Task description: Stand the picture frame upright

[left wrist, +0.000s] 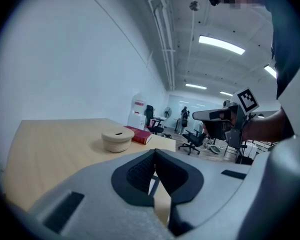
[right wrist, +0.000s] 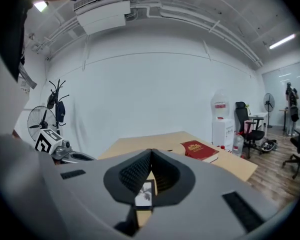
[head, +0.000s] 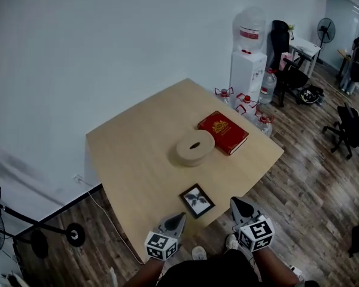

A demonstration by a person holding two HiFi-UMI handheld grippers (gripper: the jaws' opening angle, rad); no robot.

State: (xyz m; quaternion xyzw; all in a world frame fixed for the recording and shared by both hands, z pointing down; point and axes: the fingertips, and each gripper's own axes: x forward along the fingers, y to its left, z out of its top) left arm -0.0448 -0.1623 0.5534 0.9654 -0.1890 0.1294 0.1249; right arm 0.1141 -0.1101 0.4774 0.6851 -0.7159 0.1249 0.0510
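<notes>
Task not started. Picture frame [head: 197, 201] lies flat, face up, at 6 o'clock edge of surface [head: 137, 154]. Your left tongs [head: 177, 217] at its 7 o'clock, right tongs [head: 236, 202] at 3 o'clock. Both closed, empty, clear of it. Left for you: grasp, tilt, stand upright.

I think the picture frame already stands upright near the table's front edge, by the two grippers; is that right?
Not quite: the head view shows the picture frame lying flat on the table, near its front edge, by the left gripper and right gripper.
</notes>
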